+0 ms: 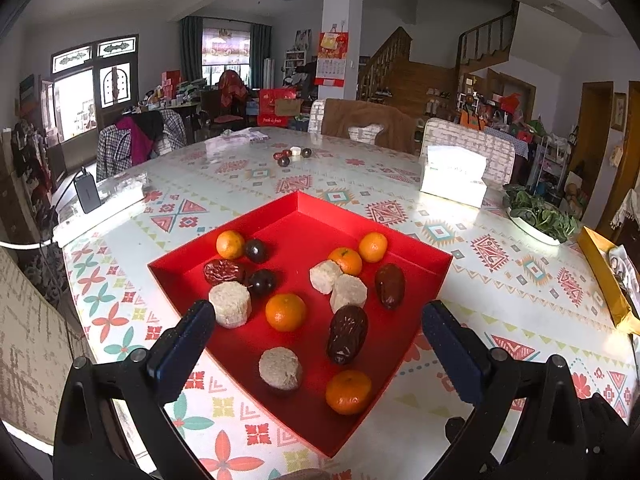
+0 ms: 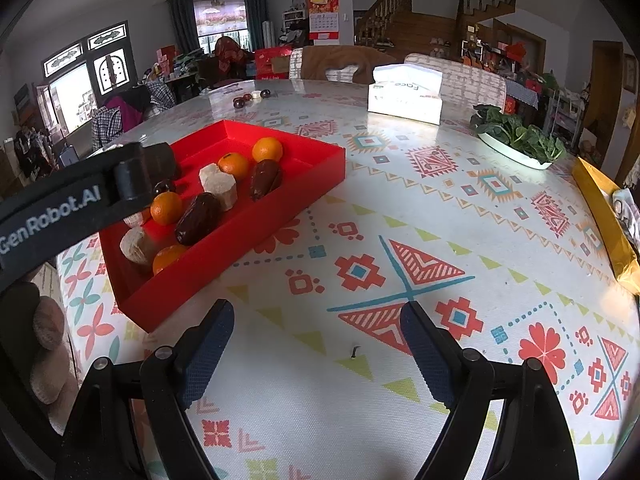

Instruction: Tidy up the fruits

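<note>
Both grippers, left gripper (image 1: 318,312) and right gripper (image 2: 318,320), hold their jaws wide and empty near the red tray (image 1: 416,268), where crowded tangerines (image 1: 285,312) could roll when nudged.

Cluttered daylit room: wooden staircase (image 1: 404,68), curtained window (image 1: 226,54), white pillar (image 1: 343,20).

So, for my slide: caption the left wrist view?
Open left gripper above a red tray of oranges, dates and pale cakes.
</note>
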